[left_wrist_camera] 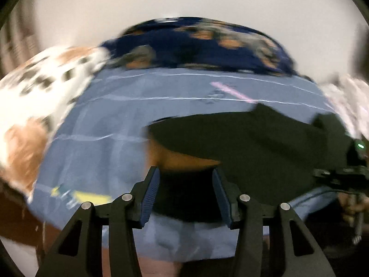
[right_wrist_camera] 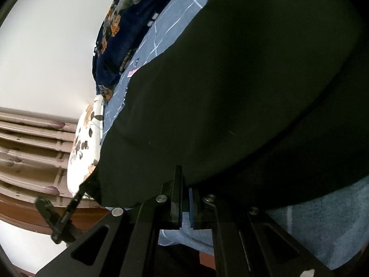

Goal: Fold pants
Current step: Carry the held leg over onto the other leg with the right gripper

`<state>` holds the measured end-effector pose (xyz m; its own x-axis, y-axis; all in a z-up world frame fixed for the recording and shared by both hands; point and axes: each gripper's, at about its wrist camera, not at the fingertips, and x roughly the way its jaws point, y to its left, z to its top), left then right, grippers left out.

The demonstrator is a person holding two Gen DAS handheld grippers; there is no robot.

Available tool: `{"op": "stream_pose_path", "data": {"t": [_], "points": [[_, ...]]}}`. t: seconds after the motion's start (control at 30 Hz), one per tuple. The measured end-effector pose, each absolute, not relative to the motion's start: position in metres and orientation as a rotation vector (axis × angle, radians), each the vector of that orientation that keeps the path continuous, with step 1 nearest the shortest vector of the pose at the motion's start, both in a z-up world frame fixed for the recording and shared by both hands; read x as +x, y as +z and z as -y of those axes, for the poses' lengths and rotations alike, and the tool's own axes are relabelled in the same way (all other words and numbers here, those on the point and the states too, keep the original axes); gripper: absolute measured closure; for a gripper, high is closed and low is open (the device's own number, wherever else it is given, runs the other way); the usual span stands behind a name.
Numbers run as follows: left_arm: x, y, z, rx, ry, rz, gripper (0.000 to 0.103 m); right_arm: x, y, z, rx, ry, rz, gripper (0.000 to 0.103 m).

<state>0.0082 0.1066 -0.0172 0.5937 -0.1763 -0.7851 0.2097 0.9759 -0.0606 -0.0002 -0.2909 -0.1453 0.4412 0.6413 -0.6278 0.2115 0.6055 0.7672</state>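
Black pants (left_wrist_camera: pixel 242 143) are lying on the blue bed sheet (left_wrist_camera: pixel 103 120), one edge folding over. The fabric is looking soft, limp and light; hems and the waistband are likely offering the best hold. Right tool (right_wrist_camera: pixel 185 198) is clenching the pants' edge. Left tool (left_wrist_camera: pixel 185 184) is standing released, pants beneath but unpinched. Pillows (left_wrist_camera: pixel 34 87) are bordering the sheet.
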Motion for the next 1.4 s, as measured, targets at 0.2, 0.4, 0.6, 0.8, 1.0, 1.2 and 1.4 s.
{"op": "stream_pose_path", "data": {"t": [0.2,0.4,0.6,0.8,1.0,1.2,1.4], "points": [[0.017,-0.002,-0.074,0.136,-0.117,-0.823,0.054,-0.001,-0.147,0.290,0.931,0.319,-1.111,0.100],[0.039,-0.012,-0.067,-0.024,-0.309,-0.930,0.054,-0.001,-0.149,0.292,0.935,0.335,-1.102,0.100],[0.048,-0.091,-0.032,-0.043,-0.393,-1.131,0.055,-0.003,-0.151,0.296,0.969,0.351,-1.094,0.096],[0.037,-0.096,-0.021,0.063,-0.399,-1.073,0.055,-0.002,-0.146,0.323,1.039,0.354,-1.048,0.076],[0.036,-0.097,-0.021,0.083,-0.397,-1.057,0.055,0.009,-0.135,0.413,1.148,0.227,-0.884,0.067],[0.038,-0.099,-0.027,0.068,-0.406,-1.060,0.055,0.022,-0.141,0.530,1.305,0.078,-0.695,0.066],[0.039,-0.099,-0.026,0.061,-0.403,-1.062,0.054,0.029,-0.143,0.613,1.354,-0.054,-0.610,0.073]]}}
